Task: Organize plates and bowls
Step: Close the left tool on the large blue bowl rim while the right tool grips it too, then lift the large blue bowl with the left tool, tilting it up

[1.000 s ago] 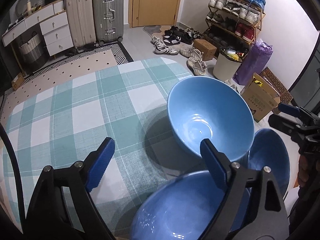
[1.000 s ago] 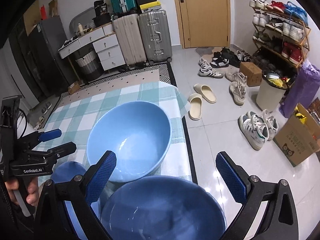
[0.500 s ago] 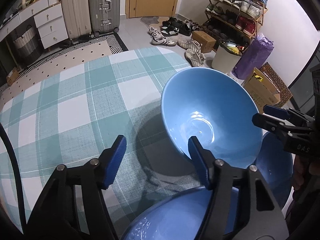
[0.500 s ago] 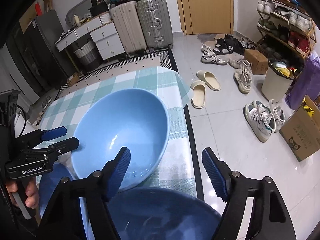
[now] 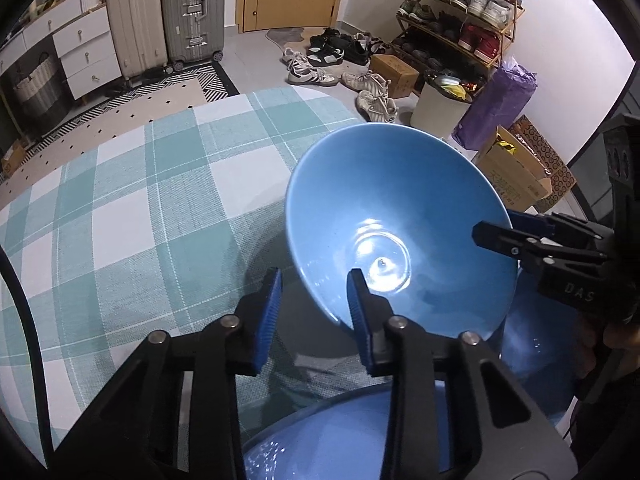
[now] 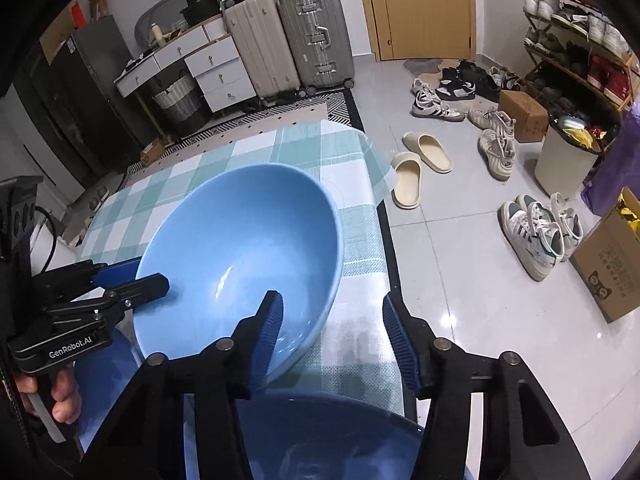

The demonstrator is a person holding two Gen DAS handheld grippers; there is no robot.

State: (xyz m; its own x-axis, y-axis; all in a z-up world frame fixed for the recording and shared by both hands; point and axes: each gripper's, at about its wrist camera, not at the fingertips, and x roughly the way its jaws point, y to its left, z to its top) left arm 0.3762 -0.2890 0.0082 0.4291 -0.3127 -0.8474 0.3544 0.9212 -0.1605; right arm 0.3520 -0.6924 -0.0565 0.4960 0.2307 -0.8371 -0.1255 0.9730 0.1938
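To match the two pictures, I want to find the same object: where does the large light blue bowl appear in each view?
Left wrist view: the large light blue bowl is right of centre, its near rim between the left gripper fingers.
Right wrist view: the bowl is left of centre.
Shared landmark: the silver suitcase near the door.

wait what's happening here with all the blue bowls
A person is sorting dishes on a table with a teal and white checked cloth, one handheld gripper per hand. Both grippers straddle the rim of a large light-blue ceramic bowl, which sits tilted. The left gripper has its fingers on either side of the near rim; the right gripper has one finger inside the bowl, jaws wide. Two darker blue bowls, and, wait nearby.
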